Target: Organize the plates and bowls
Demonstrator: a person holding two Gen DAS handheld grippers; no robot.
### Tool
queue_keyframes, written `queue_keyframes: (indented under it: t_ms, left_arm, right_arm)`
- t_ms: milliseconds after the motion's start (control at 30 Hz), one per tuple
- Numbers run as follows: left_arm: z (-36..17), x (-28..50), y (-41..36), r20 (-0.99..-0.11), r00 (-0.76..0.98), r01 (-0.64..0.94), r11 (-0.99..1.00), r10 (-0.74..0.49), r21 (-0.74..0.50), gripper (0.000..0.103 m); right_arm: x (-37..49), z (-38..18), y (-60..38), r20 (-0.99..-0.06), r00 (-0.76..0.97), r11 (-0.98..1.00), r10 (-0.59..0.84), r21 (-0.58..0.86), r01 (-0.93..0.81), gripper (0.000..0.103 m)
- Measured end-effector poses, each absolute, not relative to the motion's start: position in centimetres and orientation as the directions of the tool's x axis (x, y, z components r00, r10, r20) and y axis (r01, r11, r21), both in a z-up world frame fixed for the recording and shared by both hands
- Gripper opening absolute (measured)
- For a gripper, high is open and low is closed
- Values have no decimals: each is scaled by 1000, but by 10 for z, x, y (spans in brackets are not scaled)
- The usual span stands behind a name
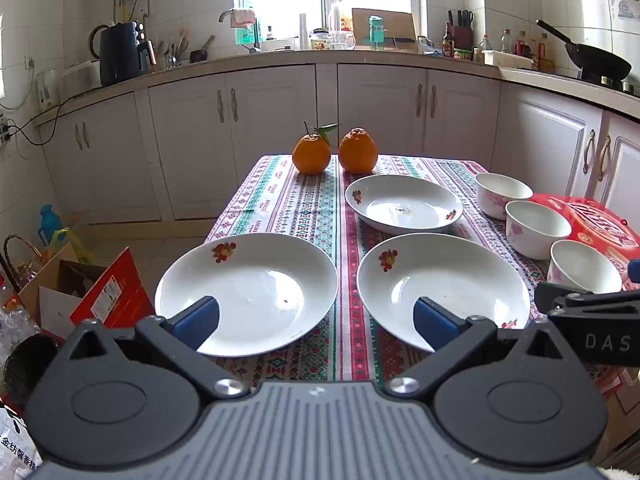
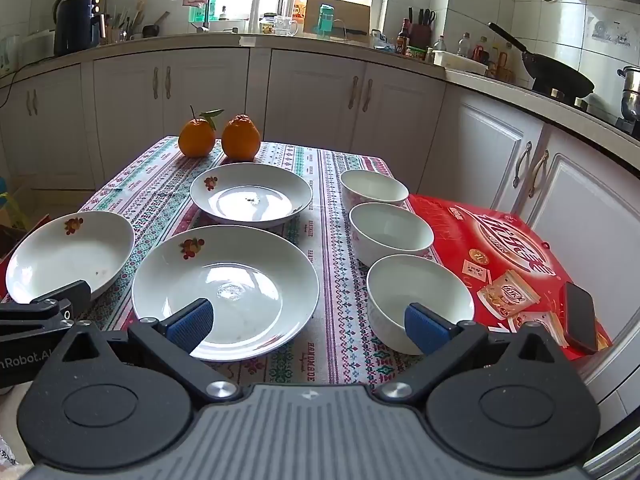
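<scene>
Three white plates with a small fruit print lie on the patterned tablecloth: a near left plate (image 1: pixel 248 292) (image 2: pixel 68 254), a near middle plate (image 1: pixel 444 288) (image 2: pixel 228 288) and a far plate (image 1: pixel 404 204) (image 2: pixel 252 194). Three white bowls stand in a row along the right side: far bowl (image 2: pixel 374 188), middle bowl (image 2: pixel 390 232), near bowl (image 2: pixel 418 296). My left gripper (image 1: pixel 316 320) is open, hovering over the near edges of the two near plates. My right gripper (image 2: pixel 310 324) is open, between the near middle plate and the near bowl. Neither holds anything.
Two oranges (image 1: pixel 334 152) sit at the table's far edge. A red box (image 2: pixel 516 252) with a dark phone (image 2: pixel 580 322) on it lies right of the bowls. White cabinets and a cluttered counter run behind. Cardboard boxes (image 1: pixel 80 296) stand on the floor to the left.
</scene>
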State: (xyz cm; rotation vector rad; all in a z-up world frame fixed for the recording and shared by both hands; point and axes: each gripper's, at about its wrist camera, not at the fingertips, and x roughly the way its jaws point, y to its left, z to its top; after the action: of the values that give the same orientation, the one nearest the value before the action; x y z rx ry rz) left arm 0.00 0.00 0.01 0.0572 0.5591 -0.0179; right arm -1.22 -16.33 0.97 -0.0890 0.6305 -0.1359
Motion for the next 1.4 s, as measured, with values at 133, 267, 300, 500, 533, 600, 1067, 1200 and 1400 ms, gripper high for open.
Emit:
queue_keyframes:
  t_ms: [133, 267, 300, 500, 533, 600, 1067, 1200, 1400]
  left_arm:
    - [0, 0, 0, -533, 846, 32, 999, -5, 43, 102]
    - [1, 0, -1, -529, 849, 31, 998, 1, 51, 102]
    - [1, 0, -2, -528, 849, 30, 998, 2, 52, 102]
    - [0, -1, -2, -525, 851, 35, 998, -4, 48, 102]
    - [0, -1, -2, -525, 851, 34, 998, -3, 49, 102]
    - [1, -2, -1, -524, 851, 36, 998, -5, 49, 102]
    - [1, -2, -1, -525, 851, 36, 998, -5, 48, 102]
    - [1, -2, -1, -524, 851, 36, 998, -5, 48, 102]
    - [1, -2, -1, -524, 851, 36, 998, -5, 48, 102]
  right_arm:
    - [-13, 10, -163, -584, 797, 987, -155, -126, 100, 103]
    - [-13, 10, -163, -584, 797, 987, -157, -128, 101, 103]
    - [-14, 11, -165, -582, 798, 987, -155, -124, 101, 103]
    - [-13, 11, -164, -580, 800, 987, -156, -126, 101, 103]
    - [-13, 11, -164, -578, 801, 987, -156, -126, 101, 103]
    - [-13, 10, -164, -578, 801, 987, -156, -126, 101, 103]
    - [-14, 11, -163, -574, 804, 986, -159, -128, 104, 103]
    - [-15, 11, -163, -574, 804, 987, -158, -127, 103, 103]
    - [-15, 11, -163, -573, 804, 986, -158, -128, 103, 103]
